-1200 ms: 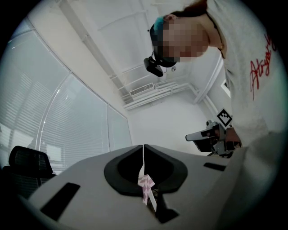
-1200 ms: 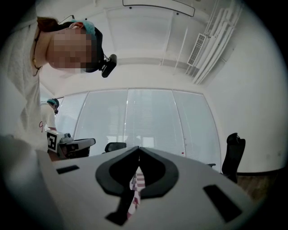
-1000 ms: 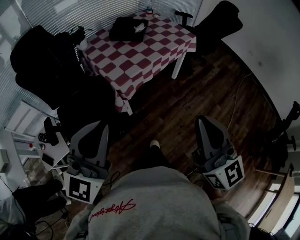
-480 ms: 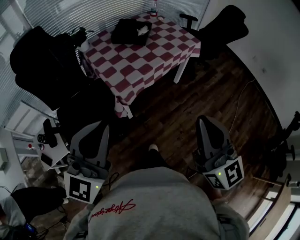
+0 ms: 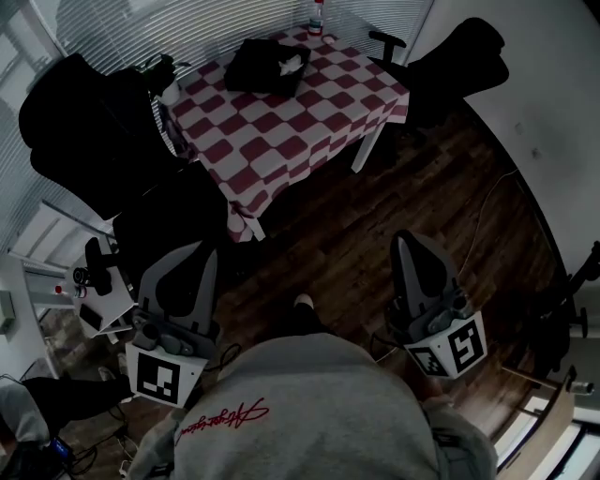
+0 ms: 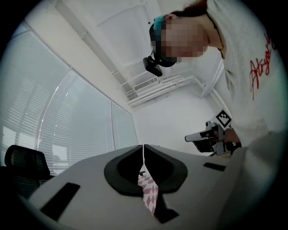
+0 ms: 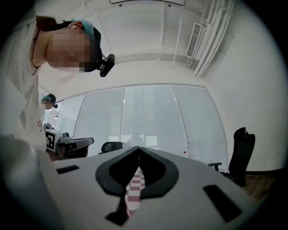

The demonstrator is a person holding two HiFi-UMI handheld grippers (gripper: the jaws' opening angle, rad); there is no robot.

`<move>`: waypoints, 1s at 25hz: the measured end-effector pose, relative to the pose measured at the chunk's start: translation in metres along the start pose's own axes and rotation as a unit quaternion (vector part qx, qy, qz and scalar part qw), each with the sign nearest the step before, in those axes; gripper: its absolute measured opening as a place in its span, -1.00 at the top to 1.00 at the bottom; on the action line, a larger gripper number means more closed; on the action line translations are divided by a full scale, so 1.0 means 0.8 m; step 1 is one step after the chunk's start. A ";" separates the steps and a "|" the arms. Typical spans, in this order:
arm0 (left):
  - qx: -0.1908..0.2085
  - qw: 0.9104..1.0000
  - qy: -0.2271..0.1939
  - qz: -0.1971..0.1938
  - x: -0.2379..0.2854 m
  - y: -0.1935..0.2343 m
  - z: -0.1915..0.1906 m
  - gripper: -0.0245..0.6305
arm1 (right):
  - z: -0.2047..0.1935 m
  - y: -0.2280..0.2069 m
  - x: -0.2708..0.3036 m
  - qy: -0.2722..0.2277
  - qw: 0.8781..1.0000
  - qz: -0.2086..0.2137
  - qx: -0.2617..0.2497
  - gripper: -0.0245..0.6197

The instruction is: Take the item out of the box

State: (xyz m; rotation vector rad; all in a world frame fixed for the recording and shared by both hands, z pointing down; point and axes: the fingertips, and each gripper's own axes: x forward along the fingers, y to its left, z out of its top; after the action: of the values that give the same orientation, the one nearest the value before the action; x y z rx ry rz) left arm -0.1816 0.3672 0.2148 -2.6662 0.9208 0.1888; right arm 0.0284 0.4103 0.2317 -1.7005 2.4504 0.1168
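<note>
The bottle (image 5: 317,17) at the far edge of the table (image 5: 291,131) was cut off above. What the box (image 5: 255,67) held was too small to tell.

Holding left gripper (image 5: 199,251) and right gripper (image 5: 412,240) low before the torso, well apart, pointing forward, both closed tight.

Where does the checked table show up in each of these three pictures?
Head view: the table is at top centre.
Left gripper view: only a checked sliver of it shows, low at centre, seen between the left tool's jaws.
Right gripper view: again a checked sliver, low at centre, between the right tool's jaws.
Shared landmark: the blinds behind the table.
</note>
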 end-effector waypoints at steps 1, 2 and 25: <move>0.000 1.000 -0.002 0.002 0.004 0.001 0.000 0.86 | 0.001 -0.003 0.003 0.000 1.000 0.002 -0.001 0.89; 0.000 1.000 -0.003 0.003 0.008 0.002 0.000 0.86 | 0.001 -0.007 0.005 0.000 1.000 0.002 -0.002 0.89; 0.003 1.000 0.001 0.014 0.097 0.014 -0.028 0.86 | -0.010 -0.089 0.059 0.011 1.000 0.023 -0.017 0.89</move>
State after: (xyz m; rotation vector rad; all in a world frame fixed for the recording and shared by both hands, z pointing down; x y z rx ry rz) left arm -0.1273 0.3066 0.2156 -2.6493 0.9594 0.1905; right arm 0.0779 0.3401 0.2331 -1.6697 2.5184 0.1469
